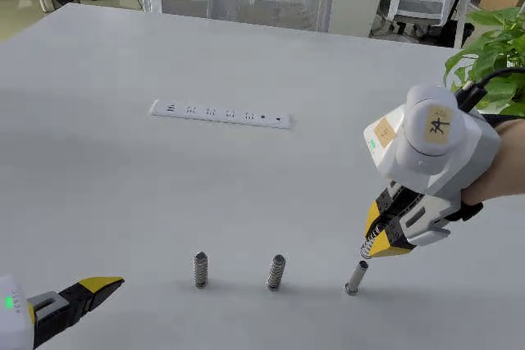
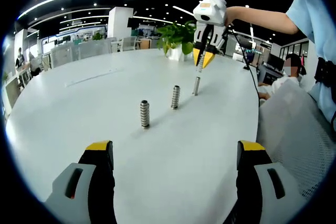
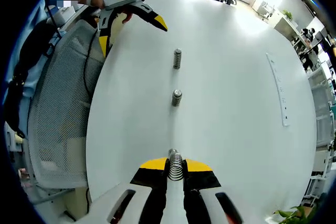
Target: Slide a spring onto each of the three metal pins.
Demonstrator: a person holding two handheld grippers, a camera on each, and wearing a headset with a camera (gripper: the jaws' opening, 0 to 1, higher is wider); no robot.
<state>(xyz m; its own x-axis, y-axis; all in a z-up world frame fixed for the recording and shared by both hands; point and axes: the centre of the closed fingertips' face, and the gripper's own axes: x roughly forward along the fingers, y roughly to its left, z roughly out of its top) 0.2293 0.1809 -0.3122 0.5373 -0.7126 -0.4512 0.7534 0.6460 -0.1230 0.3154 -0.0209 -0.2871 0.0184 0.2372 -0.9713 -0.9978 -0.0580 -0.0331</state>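
A: Quick rundown, left to right?

B: Left gripper (image 2: 175, 150) sits low over the table (image 1: 246, 186), jaws wide apart, nothing btwn them. Idle, I'd say.

A: Pins?

B: Ahead of its jaws, first pin (image 1: 201, 270) has a spring on it already. Second pin (image 1: 276, 272), next along, same. So 2 of 3 look done.

A: And the third pin?

B: Third pin (image 1: 356, 277) is bare. It stands just below the tips of the right gripper (image 1: 377, 243). Leans a bit in the head view, but that could be camera angle.

A: Right gripper's state?

B: Clamped on the last spring (image 3: 175, 165), held near its lower end, spring poking out past the tips & down toward the third pin.

A: Spring touching the pin yet?

B: Can't tell. Very close, prob right at the top of it.

A: So, step in hand?

B: Threading spring no. 3, I reckon. Next move needs the spring's bore lined up w/ the pin's axis, then a straight push down. Risk: spring snags on the pin top or tips the pin over.
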